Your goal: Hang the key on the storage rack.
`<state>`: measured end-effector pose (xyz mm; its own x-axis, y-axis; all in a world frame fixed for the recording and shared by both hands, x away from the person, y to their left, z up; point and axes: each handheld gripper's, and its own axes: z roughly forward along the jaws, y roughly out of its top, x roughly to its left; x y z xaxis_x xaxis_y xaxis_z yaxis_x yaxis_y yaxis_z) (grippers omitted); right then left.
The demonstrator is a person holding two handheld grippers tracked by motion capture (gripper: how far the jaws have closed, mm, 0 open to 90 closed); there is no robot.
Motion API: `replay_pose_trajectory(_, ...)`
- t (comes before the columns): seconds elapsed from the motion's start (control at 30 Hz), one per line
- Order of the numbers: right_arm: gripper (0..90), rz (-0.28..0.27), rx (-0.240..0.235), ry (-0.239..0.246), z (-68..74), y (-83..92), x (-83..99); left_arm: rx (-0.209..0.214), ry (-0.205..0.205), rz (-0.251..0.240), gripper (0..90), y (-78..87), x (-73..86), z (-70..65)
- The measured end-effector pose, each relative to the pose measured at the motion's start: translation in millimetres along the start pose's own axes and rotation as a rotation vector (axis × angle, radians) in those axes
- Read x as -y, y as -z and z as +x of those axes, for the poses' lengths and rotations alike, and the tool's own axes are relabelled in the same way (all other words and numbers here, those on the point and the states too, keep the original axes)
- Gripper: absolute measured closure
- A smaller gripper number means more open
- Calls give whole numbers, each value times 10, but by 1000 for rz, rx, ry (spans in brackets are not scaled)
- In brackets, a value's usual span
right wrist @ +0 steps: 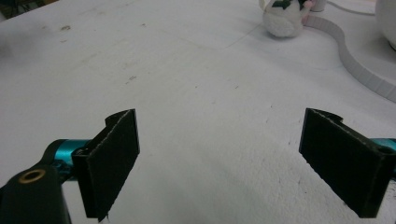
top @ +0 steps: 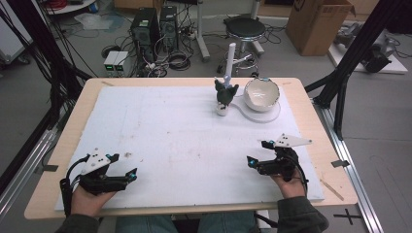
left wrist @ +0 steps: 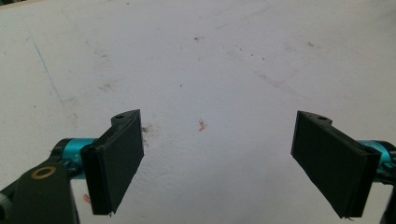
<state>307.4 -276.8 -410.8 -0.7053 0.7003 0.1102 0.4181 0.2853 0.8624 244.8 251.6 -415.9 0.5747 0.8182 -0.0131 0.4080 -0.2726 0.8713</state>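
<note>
Resting low at the near left of the white board (top: 194,141), the left gripper (top: 122,167) sits in the person's left hand (top: 87,199), jaws spread wide with nothing between them. In the left gripper view the same gripper (left wrist: 217,154) shows its two black pads far apart over bare, lightly stained board (left wrist: 210,60), a small orange speck (left wrist: 201,125) lying between them on the surface.

The right gripper (top: 257,153) is held by the right hand (top: 290,184) at the near right of the board, its jaws likewise wide and empty. Its grey plate (top: 291,141) points right. In the right gripper view the gripper (right wrist: 219,154) faces across open board (right wrist: 187,70) toward the far side.

At the far right of the board stands a white bowl (top: 261,94) on a clear round base (top: 272,115). Just left of it is a small dark-and-white figure (top: 225,97) with a white post (top: 230,60) rising behind it; whether post and figure are joined cannot be told. In the right gripper view the figure (right wrist: 282,16) sits at the top edge, with a white curved strip (right wrist: 355,60) running past it toward the right. Both grippers are well apart from the bowl and figure.

The board lies on a wooden table (top: 73,126). Beyond the table's far edge are a stool (top: 245,29), a cardboard box (top: 316,24) and computer towers (top: 155,26) on the floor.
</note>
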Motion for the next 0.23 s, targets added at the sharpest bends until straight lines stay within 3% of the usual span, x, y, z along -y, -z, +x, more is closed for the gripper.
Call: replay_pose_trajectory(0.23,117,0,-2,10,12,-7,11,6,3,-7,173,-1,0,-8)
